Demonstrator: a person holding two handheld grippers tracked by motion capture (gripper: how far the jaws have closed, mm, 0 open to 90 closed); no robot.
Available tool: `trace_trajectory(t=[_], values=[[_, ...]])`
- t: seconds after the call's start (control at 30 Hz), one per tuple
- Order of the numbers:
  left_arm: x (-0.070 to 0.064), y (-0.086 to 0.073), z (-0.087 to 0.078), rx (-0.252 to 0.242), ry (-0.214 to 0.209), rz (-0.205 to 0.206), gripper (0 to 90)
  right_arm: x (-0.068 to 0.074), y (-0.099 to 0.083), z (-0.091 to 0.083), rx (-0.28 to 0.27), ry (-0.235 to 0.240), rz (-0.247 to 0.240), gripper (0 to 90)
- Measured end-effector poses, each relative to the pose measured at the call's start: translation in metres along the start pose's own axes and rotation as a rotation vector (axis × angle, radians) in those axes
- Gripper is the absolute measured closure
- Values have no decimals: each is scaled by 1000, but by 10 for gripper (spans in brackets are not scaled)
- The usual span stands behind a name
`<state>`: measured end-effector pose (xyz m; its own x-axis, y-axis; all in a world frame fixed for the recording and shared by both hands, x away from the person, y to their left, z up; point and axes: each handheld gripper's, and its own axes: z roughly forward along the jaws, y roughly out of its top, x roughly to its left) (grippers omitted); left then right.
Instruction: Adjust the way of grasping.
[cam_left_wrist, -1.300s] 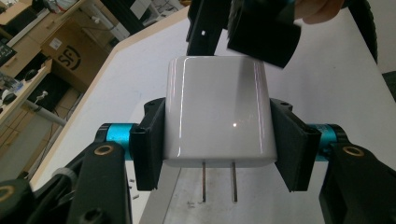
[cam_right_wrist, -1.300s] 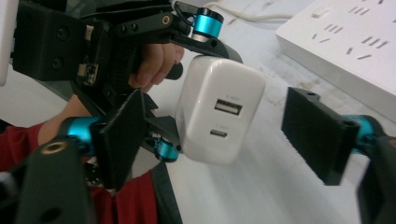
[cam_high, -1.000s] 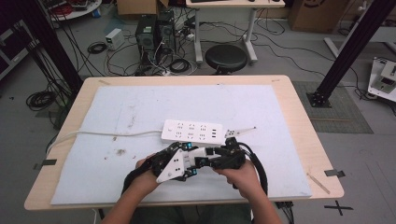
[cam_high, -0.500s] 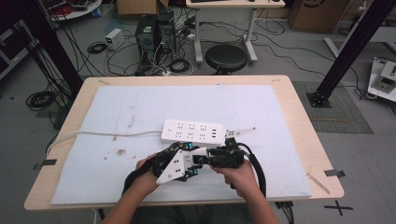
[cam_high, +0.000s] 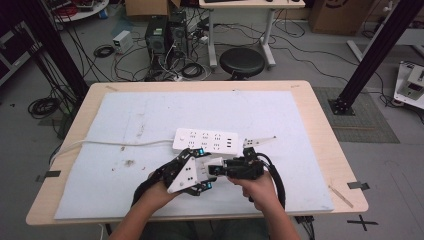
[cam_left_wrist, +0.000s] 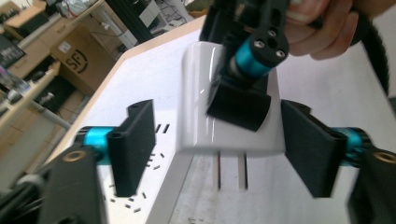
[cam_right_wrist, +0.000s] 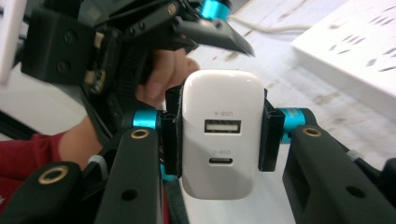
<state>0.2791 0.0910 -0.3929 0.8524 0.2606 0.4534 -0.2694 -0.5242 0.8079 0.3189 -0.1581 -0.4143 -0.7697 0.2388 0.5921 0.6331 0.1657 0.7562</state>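
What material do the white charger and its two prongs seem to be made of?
The charger: likely glossy white plastic, as its smooth shell shows soft highlights. Its prongs: probably metal, being thin, flat blades, though blur leaves the finish unclear. The right claw grips the charger's sides.

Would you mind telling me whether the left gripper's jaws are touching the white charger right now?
Apart. In the left gripper view, the left gripper stands open with its jaws either side of the white charger, and a gap shows on each side; the right gripper holds it.
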Motion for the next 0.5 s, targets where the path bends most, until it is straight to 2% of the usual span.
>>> trace_trajectory(t=[0.03,0.17,0.27,0.4,0.5], values=[[2,-1,-2,2,2,-17,221,0,0,-3,0,-2,6,631],[10,-4,-16,12,38,-49,220,0,2,-12,-24,-46,-27,632],[20,-6,-31,13,64,-111,215,3,5,-22,-30,-79,-51,632],[32,-10,-47,35,91,-168,214,9,12,-34,-48,-117,-125,632],[40,-13,-53,82,105,-221,213,14,15,-42,-68,-152,-169,632]])
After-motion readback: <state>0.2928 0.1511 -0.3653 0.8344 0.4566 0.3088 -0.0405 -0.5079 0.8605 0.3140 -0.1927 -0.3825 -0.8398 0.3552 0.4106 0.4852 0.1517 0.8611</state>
